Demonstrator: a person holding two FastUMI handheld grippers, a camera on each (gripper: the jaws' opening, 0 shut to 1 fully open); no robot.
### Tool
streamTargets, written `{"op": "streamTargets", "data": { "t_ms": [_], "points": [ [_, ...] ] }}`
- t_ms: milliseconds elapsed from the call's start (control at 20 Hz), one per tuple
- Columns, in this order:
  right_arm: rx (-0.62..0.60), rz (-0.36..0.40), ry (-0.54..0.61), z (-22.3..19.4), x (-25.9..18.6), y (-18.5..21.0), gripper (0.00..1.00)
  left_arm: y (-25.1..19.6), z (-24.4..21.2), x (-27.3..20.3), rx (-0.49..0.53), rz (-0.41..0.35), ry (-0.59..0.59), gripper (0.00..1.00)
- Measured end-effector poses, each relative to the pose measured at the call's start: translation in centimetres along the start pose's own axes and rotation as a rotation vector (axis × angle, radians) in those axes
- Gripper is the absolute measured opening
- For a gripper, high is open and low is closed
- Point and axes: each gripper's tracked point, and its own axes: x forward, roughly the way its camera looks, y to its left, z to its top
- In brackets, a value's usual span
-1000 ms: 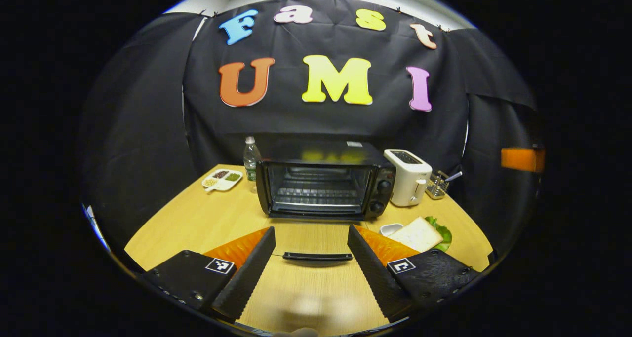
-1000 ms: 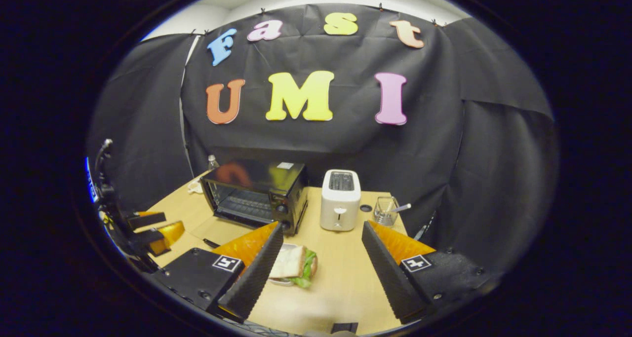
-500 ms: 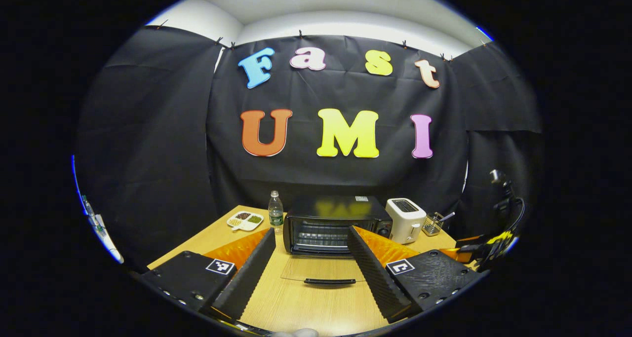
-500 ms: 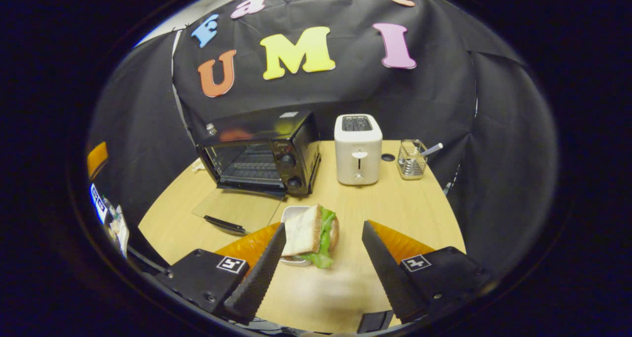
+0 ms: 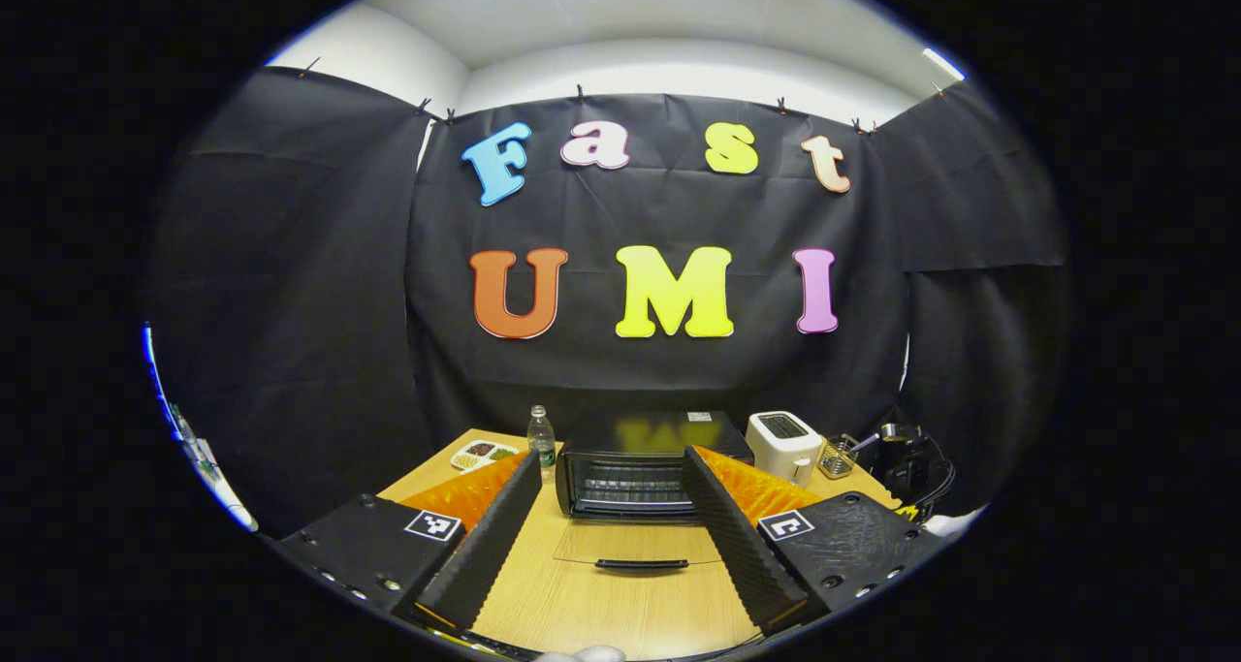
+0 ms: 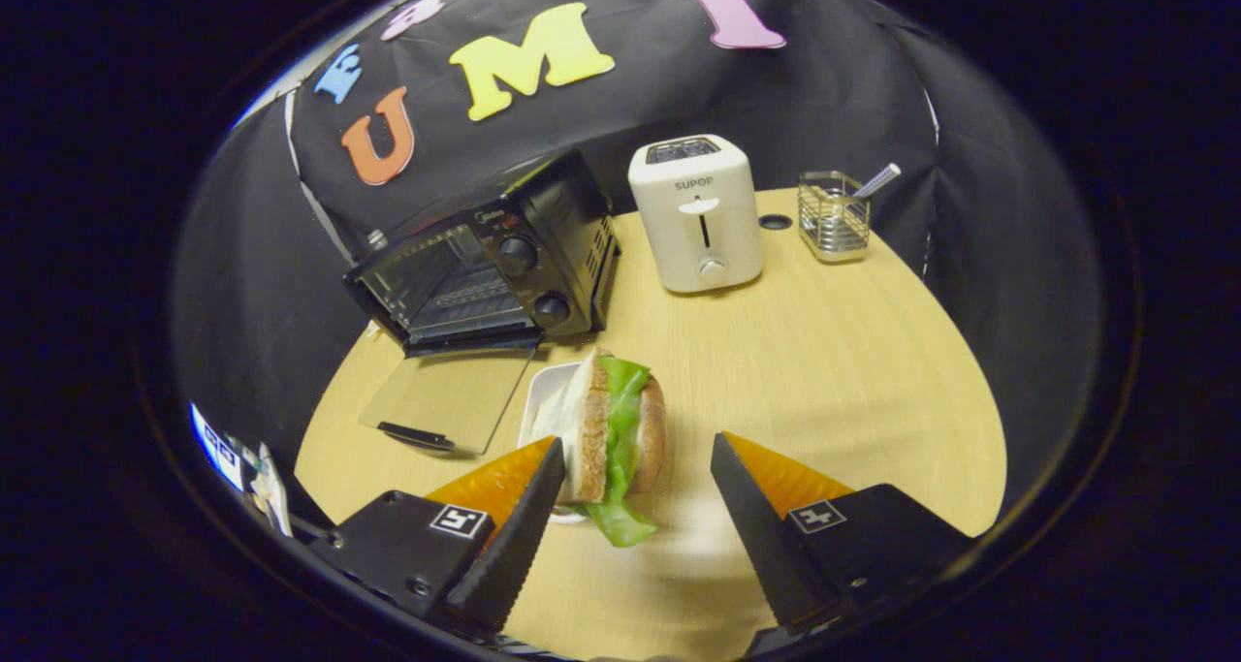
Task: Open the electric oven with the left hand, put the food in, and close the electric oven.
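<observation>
The black electric oven (image 5: 640, 458) (image 6: 490, 255) stands at the back of the round wooden table, its glass door (image 6: 448, 397) folded down flat with the handle (image 5: 642, 565) toward me. A sandwich (image 6: 616, 429) with lettuce rests on a small white dish (image 6: 543, 410) in front of the oven's right side. My right gripper (image 6: 635, 507) hovers open just above the sandwich, which lies between the fingers nearer the left one; nothing is gripped. My left gripper (image 5: 611, 526) is open and empty, held back from the oven door.
A white toaster (image 6: 696, 211) (image 5: 783, 445) stands right of the oven, with a wire holder (image 6: 832, 218) and utensil beyond it. A water bottle (image 5: 541, 437) and a divided snack plate (image 5: 483, 453) sit left of the oven. The table edge (image 6: 931, 507) curves close on the right.
My left gripper has pulled back and up from the opened oven door. My right gripper has moved forward and down over the sandwich, which now lies between its fingers.
</observation>
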Motion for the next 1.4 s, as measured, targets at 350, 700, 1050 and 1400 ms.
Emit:
{"op": "streamTargets", "data": {
  "t_ms": [350,700,1050,1400],
  "points": [
    [0.118,0.132,0.05,0.0,1.8,1.1,0.7,0.0,0.0,0.1,0.022,0.037,0.025,0.95],
    [0.242,0.225,0.067,0.6,1.4,1.7,0.42,-0.5,-0.8,0.3,0.056,0.091,0.051,0.96],
    [0.262,0.251,-0.037,4.2,-2.1,4.8,0.37,0.7,-1.6,-0.3,0.045,0.107,0.05,0.96],
    [0.352,0.282,-0.26,7.9,-8.3,12.4,0.37,2.8,-2.5,-1.2,0.05,0.047,0.06,0.96]
  ]
}}
